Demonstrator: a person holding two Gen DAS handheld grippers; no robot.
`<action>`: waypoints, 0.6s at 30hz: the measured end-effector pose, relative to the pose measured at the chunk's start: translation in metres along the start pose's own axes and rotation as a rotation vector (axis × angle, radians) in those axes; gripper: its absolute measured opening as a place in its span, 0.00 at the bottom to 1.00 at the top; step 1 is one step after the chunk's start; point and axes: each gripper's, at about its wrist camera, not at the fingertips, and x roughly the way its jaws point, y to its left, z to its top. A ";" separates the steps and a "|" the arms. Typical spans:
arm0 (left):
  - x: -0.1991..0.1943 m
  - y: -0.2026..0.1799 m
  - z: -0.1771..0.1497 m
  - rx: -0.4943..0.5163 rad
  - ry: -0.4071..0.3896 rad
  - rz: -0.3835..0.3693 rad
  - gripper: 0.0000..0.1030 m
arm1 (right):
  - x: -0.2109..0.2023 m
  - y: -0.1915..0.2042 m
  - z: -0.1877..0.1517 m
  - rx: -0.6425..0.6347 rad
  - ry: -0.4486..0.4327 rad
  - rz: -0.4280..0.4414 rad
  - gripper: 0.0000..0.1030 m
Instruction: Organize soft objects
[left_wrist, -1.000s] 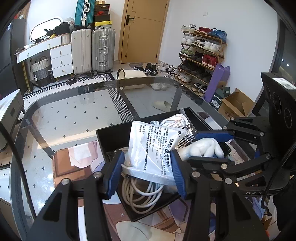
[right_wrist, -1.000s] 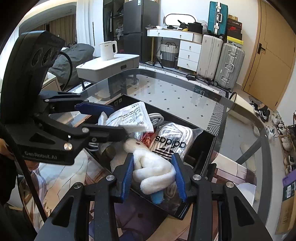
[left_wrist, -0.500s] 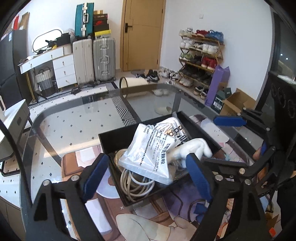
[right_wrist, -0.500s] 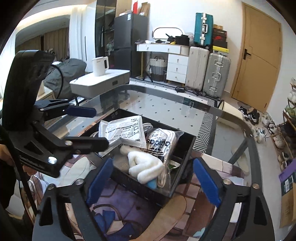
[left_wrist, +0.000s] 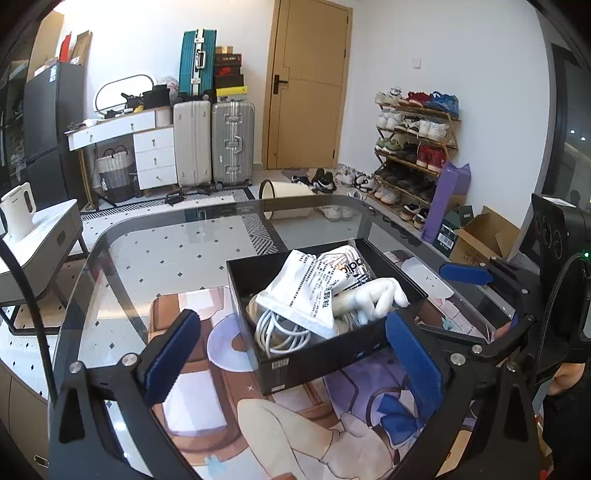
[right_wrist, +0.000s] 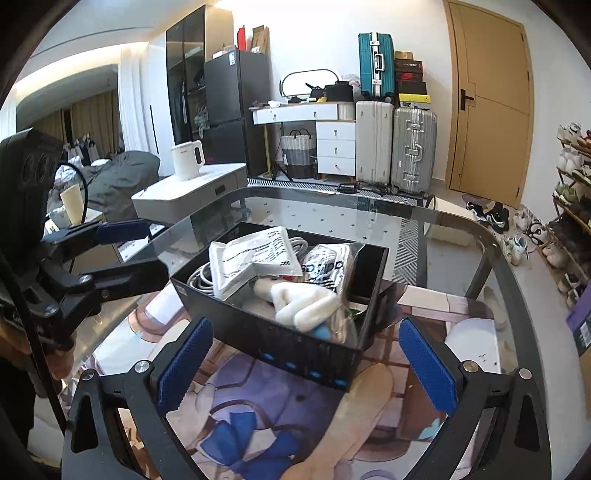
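A black box (left_wrist: 317, 354) (right_wrist: 273, 339) stands on a printed mat on the glass table. In it lie a white printed pouch (left_wrist: 306, 291) (right_wrist: 251, 258), a white fluffy cloth (left_wrist: 376, 295) (right_wrist: 303, 302), an adidas-marked bag (left_wrist: 351, 266) (right_wrist: 328, 262) and a coiled white cable (left_wrist: 277, 332) (right_wrist: 201, 278). My left gripper (left_wrist: 291, 354) is open and empty, held back above the box's near side. My right gripper (right_wrist: 306, 362) is open and empty, also back from the box; it shows at the right of the left wrist view (left_wrist: 480, 291).
The printed mat (left_wrist: 295, 424) (right_wrist: 258, 406) covers the near part of the glass table (left_wrist: 166, 258) (right_wrist: 332, 214). A white side table with a kettle (right_wrist: 188, 158) stands to the left. Suitcases, a dresser and a shoe rack (left_wrist: 417, 147) line the room.
Both grippers opened, letting go of the pouch and the fluffy cloth into the box, then pulled back and up away from it.
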 end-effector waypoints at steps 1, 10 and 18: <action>-0.001 -0.002 -0.002 0.001 -0.007 0.006 1.00 | -0.001 0.001 -0.001 0.004 -0.006 0.002 0.99; -0.008 -0.002 -0.023 -0.043 -0.068 0.069 1.00 | -0.018 0.007 -0.014 0.047 -0.120 -0.010 0.99; -0.010 0.003 -0.037 -0.068 -0.115 0.126 1.00 | -0.023 0.007 -0.029 0.036 -0.151 -0.039 0.99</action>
